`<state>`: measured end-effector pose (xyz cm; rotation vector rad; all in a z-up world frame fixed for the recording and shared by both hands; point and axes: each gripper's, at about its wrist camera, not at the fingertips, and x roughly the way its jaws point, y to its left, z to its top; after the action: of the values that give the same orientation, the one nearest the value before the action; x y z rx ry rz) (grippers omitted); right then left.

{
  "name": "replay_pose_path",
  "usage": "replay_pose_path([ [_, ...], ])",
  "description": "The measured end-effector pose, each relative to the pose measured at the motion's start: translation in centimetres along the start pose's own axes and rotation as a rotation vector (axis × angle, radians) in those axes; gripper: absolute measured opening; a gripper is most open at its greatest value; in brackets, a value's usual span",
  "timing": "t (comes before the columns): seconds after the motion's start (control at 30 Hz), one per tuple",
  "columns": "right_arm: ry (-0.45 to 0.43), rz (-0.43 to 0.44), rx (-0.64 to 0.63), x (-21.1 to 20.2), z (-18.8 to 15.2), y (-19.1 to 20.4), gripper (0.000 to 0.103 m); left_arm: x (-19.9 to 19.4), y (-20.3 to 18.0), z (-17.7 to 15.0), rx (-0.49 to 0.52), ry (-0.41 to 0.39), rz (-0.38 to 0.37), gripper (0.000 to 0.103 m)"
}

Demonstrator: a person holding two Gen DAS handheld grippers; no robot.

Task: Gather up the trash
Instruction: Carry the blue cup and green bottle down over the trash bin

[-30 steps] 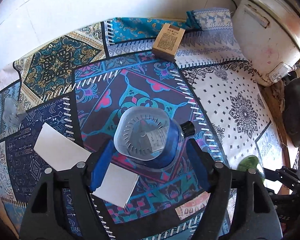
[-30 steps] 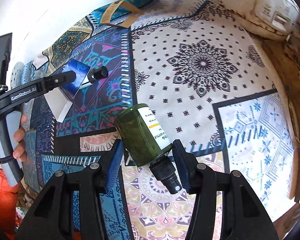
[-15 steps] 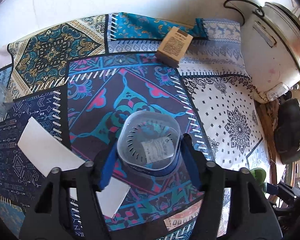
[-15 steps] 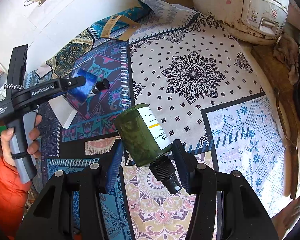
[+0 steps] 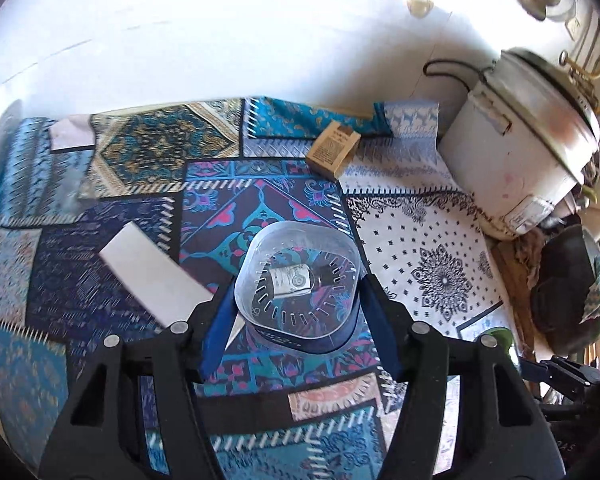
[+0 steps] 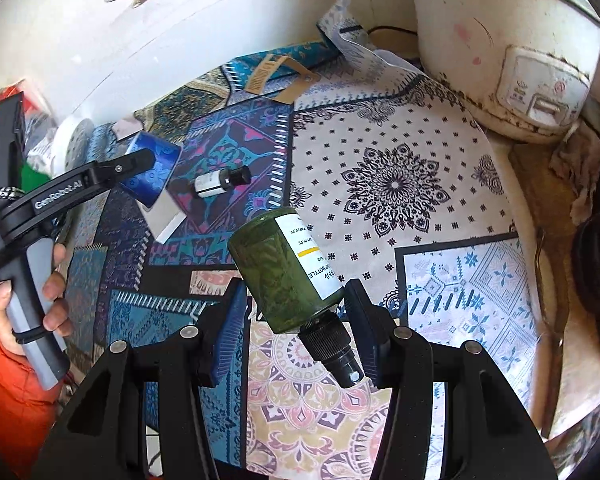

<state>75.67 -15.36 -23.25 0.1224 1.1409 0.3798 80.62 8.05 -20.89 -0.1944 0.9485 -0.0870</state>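
Observation:
My left gripper (image 5: pixel 298 308) is shut on a blue plastic cup (image 5: pixel 296 280) with a clear base, held above the patterned cloth. Through that base I see a small white-labelled bottle with a black cap (image 6: pixel 220 180), which lies on the cloth below the cup. The right wrist view shows the same cup (image 6: pixel 152 174) in the left gripper (image 6: pixel 140 162), with a hand on the grey handle. My right gripper (image 6: pixel 296 300) is shut on a green spray bottle (image 6: pixel 284 268), base pointing away and black nozzle toward the camera, lifted off the cloth.
A small cardboard box (image 5: pixel 332 154) sits near the wall. A white paper sheet (image 5: pixel 152 276) lies left of the cup. A white rice cooker (image 5: pixel 520 160) stands at the back right, with dark objects beside it. The patterned tablecloth (image 6: pixel 396 184) spreads between them.
The left gripper closed on the blue cup and lifted it, leaving the small bottle on the cloth. The right gripper rose a little with the green bottle.

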Motion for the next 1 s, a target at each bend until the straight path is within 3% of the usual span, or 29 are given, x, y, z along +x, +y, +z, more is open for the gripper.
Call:
replay_pose_path([
  [0.17,0.0,0.03,-0.118,-1.7,-0.9,1.3,0.047,-5.3,-0.5,-3.0,-0.107,-0.064,0.043,0.061],
  [0.37,-0.026,0.073,-0.196,-4.2,-3.3,3.7,0.047,-11.7,-0.5,-7.1,-0.155,-0.123,0.087,0.061],
  [0.63,-0.075,0.091,-0.198,-6.3,-8.5,7.9,0.047,-16.7,0.7,-14.1,-0.138,-0.119,0.126,0.061],
  [1.0,-0.085,0.036,-0.134,-6.4,-19.4,13.8,0.047,-22.1,4.1,-26.4,-0.055,-0.054,0.092,0.061],
])
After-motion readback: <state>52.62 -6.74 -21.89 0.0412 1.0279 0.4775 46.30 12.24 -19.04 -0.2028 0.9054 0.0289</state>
